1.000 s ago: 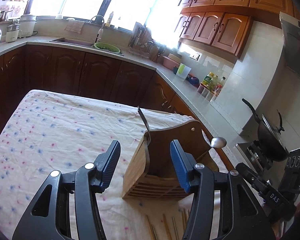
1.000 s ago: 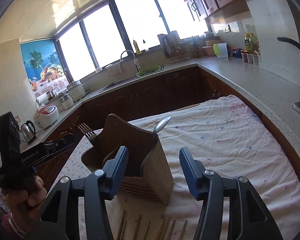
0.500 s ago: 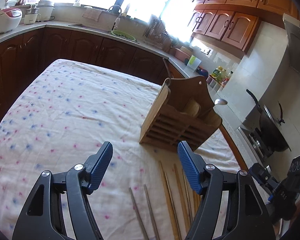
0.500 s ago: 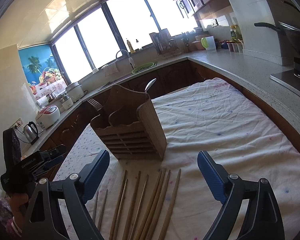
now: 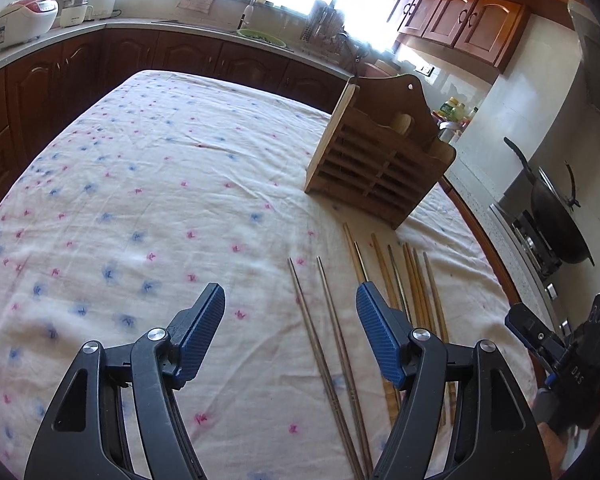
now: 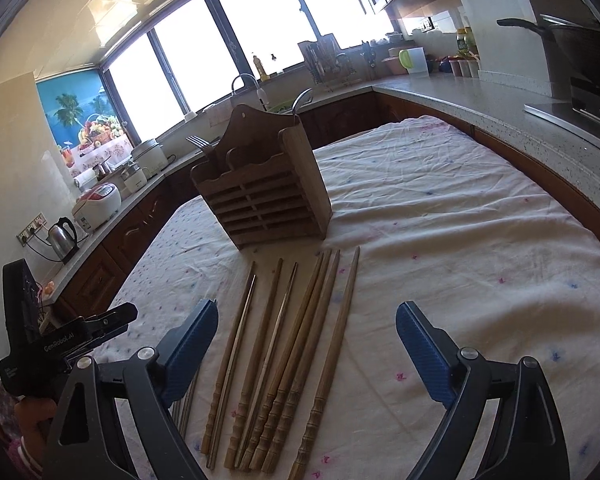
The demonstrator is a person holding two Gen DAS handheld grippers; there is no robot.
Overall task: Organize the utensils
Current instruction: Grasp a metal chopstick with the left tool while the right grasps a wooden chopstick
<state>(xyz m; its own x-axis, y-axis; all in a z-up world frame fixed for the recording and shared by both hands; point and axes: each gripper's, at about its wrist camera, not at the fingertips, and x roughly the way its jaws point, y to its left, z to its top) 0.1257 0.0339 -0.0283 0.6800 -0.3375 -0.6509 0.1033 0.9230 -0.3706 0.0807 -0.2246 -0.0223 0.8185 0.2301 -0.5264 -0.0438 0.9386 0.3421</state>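
Floral tablecloth (image 5: pixel 148 184) | wooden caddy (image 6: pixel 264 196) | chopsticks (image 6: pixel 300 340) | kitchen counters (image 6: pixel 500 108)

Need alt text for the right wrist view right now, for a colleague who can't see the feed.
An open right hand-held gripper hovers over a row of chopsticks lying side by side on a floral tablecloth. Just beyond their tips stands a slatted wooden holder with a fork and spoon in it. The left hand-held gripper is at lower left.
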